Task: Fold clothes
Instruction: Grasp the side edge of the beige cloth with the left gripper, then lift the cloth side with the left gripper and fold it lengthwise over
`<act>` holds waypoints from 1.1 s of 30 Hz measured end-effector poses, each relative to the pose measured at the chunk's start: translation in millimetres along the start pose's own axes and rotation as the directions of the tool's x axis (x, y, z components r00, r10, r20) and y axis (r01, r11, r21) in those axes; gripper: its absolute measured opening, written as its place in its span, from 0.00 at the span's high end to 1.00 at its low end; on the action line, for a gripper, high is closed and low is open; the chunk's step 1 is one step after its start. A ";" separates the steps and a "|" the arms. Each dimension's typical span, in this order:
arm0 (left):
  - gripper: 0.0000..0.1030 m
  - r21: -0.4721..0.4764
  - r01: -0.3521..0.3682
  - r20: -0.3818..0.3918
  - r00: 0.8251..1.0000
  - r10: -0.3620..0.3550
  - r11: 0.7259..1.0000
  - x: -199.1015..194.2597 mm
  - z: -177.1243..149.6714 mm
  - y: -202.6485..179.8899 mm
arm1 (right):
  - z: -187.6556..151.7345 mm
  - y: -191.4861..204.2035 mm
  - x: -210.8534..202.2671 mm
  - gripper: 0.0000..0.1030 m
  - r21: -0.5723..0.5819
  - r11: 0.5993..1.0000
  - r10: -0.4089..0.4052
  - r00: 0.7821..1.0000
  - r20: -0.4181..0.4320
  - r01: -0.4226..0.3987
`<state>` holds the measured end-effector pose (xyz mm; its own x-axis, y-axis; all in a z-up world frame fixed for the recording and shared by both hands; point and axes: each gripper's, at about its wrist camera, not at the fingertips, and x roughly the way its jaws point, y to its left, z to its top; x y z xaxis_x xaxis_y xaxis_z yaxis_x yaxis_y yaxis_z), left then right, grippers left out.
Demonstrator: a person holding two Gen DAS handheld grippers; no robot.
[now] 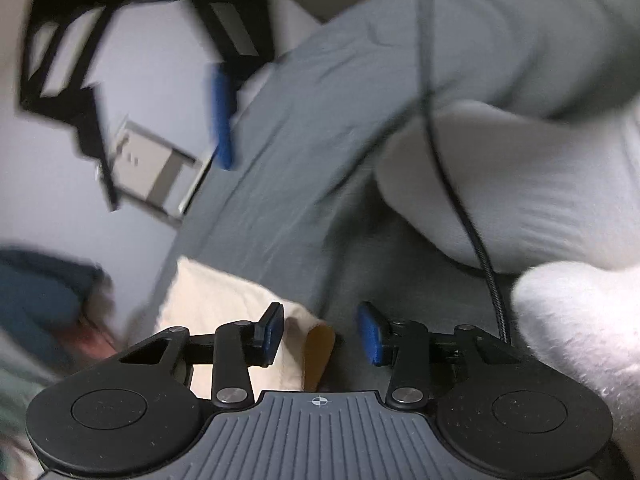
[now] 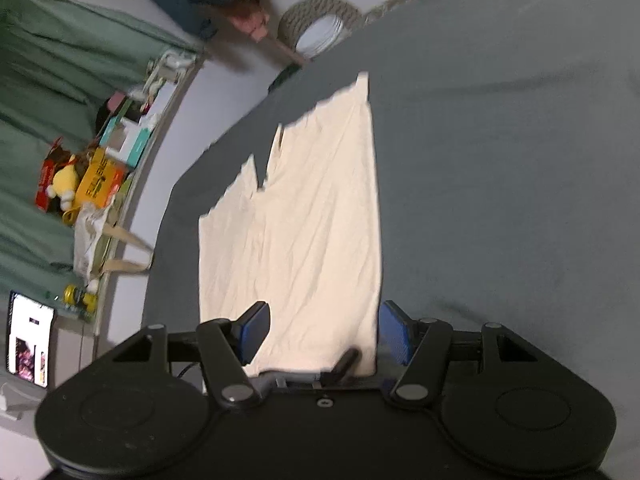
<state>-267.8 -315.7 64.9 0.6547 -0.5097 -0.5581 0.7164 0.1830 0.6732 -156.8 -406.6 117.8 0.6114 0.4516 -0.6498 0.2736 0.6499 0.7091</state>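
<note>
garment: cream cloth (image 2: 304,224) lies flat on the grey bed sheet (image 2: 500,180), partly folded, its far edge stepped and uneven; a narrow shape, so i judge one lengthwise fold is done.
right gripper (image 2: 324,334): pads spread, straddling the near hem of the cloth, nothing pinched — placed as if to take or smooth that edge.
left gripper (image 1: 320,334): pads apart, empty, hovering over a corner of the same cloth (image 1: 224,304) with the sheet (image 1: 304,152) beyond; tilted view suggests it is off to the side, free for the next grab.
hand: white-gloved hand (image 1: 520,184) sits to the right in the left wrist view, a black cable (image 1: 448,184) across it.
hard to read: left view is motion-blurred; the dark frame (image 1: 80,60) and blue pad (image 1: 222,116) upper left are likely the other gripper, not certain.
cut off: near hem is hidden behind the right gripper body, so layer count cannot be told.
background: shelf clutter (image 2: 92,176) and woven basket (image 2: 320,24) lie well apart from the cloth.
</note>
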 end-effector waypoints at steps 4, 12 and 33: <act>0.58 -0.199 0.052 0.019 0.999 -0.049 0.979 -8.0 -17.2 16.5 | -14.7 -13.9 31.8 0.57 0.045 0.999 -0.003 0.996 -0.091 0.008; 0.58 -0.306 0.032 0.010 1.000 -0.030 0.952 -21.4 -28.7 4.8 | -30.9 -40.5 62.7 0.78 0.142 0.989 -0.011 0.991 -0.133 0.030; 0.43 0.174 -0.326 0.050 0.945 0.323 0.929 16.0 -9.0 -28.3 | -24.0 -42.3 47.7 0.91 0.394 0.916 0.125 0.988 -0.092 -0.079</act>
<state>-275.4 -321.5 32.6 0.8378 -0.4652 -0.2858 0.4100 0.1904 0.8920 -157.0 -397.9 50.3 0.5696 0.5838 -0.5786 0.4949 0.3184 0.8085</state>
